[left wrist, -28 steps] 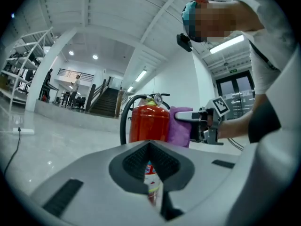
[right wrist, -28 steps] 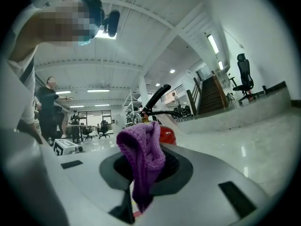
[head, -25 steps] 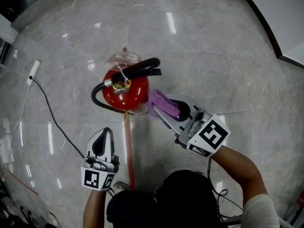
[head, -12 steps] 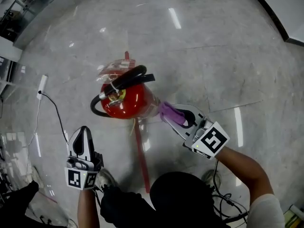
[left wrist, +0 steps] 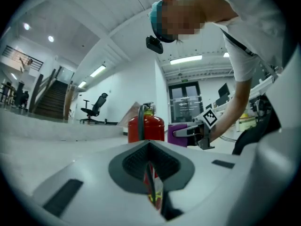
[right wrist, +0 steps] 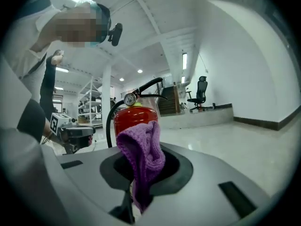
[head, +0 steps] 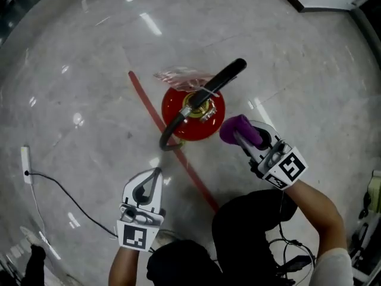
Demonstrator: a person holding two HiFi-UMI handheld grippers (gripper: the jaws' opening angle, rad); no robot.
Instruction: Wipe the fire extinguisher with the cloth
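A red fire extinguisher (head: 193,115) stands upright on the floor, with a black handle, a brass valve and a black hose (head: 168,137) looping to its left. It shows as a red cylinder in the left gripper view (left wrist: 149,127) and, with its gauge, in the right gripper view (right wrist: 134,117). My right gripper (head: 245,137) is shut on a purple cloth (head: 237,129) (right wrist: 142,161), held just right of the extinguisher's body; whether cloth and body touch I cannot tell. My left gripper (head: 155,177) is shut, holds nothing, and hangs below and left of the extinguisher.
A red tape line (head: 172,140) runs diagonally across the grey marble floor under the extinguisher. A black cable (head: 65,192) with a white plug lies at the left. A crumpled clear plastic wrap (head: 178,76) lies behind the extinguisher. A wall base crosses the top right corner.
The head view has swung round, so the extinguisher now sits right of centre. My right gripper still holds the cloth beside its body. My left gripper has shifted right in the view.
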